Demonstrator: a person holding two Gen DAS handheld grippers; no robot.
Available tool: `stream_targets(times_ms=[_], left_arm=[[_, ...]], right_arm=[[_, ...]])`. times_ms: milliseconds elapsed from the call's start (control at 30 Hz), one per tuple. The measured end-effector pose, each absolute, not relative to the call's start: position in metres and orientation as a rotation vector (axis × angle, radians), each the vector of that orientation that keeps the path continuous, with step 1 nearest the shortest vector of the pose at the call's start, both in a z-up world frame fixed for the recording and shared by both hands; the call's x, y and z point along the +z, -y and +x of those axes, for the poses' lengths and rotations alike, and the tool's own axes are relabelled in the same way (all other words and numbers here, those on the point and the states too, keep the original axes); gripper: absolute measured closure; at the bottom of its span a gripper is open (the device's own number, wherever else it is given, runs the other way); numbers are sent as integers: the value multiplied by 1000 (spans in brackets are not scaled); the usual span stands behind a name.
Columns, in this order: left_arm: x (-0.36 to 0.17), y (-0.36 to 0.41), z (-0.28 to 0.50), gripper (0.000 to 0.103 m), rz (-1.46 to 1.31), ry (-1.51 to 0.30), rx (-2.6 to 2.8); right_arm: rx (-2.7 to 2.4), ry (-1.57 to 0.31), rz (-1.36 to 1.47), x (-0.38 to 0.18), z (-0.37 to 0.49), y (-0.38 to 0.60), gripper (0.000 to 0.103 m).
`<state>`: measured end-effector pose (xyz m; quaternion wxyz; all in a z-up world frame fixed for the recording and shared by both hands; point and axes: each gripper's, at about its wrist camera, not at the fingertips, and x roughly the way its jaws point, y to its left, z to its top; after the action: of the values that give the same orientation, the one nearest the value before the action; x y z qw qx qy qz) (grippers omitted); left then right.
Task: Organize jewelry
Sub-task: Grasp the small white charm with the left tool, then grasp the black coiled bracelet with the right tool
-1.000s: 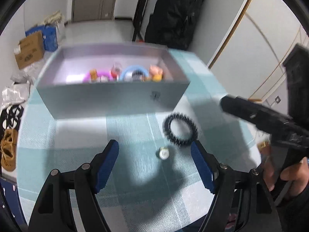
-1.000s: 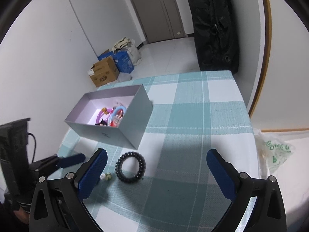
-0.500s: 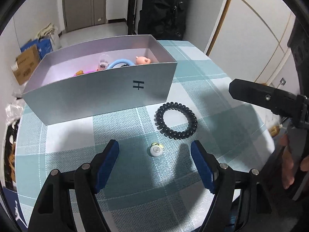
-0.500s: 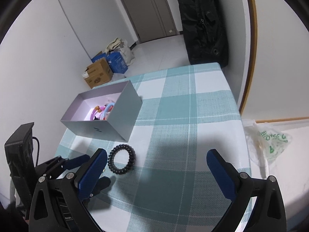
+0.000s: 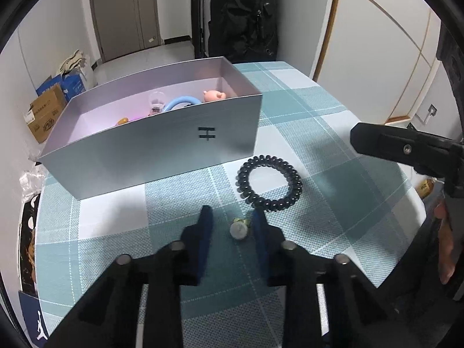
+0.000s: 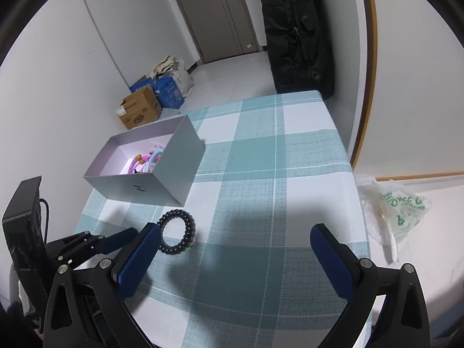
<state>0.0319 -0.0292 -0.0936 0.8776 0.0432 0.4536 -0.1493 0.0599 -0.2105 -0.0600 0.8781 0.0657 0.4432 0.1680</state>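
A small pale round trinket (image 5: 239,230) lies on the checked tablecloth between the fingers of my left gripper (image 5: 232,220). The jaws stand narrowed around it, still a little apart from it. A black beaded bracelet (image 5: 269,183) lies just beyond, also in the right wrist view (image 6: 177,231). An open grey box (image 5: 162,145) holds several colourful pieces; it shows in the right wrist view (image 6: 162,185) too. My right gripper (image 6: 235,256) is wide open and empty above the table, right of the bracelet.
The table's right edge drops to a white surface with a plastic bag (image 6: 397,211). A black bag (image 6: 293,29) stands by the door. Cardboard boxes (image 6: 139,110) sit on the floor behind the table. The right gripper's finger (image 5: 385,145) reaches in at right.
My left gripper has dropped toward the trinket and its jaws have narrowed from wide open to close around it. My right gripper drew back slightly and stays open.
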Motion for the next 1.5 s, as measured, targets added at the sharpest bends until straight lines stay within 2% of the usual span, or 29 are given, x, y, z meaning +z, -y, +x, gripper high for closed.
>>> stream_targets(times_ms=[100, 600, 1133, 1500], left_arm=[[-94, 30, 33, 94, 88, -947, -328], [-85, 26, 35, 94, 13, -966, -379], [-23, -52, 23, 94, -265, -773, -317], [-27, -79, 29, 94, -333, -771, -287]], right_arm=[[350, -928, 129, -61, 58, 210, 0], [311, -936, 118, -66, 53, 210, 0], [369, -981, 28, -85, 52, 175, 1], [410, -949, -96, -90, 53, 137, 12]])
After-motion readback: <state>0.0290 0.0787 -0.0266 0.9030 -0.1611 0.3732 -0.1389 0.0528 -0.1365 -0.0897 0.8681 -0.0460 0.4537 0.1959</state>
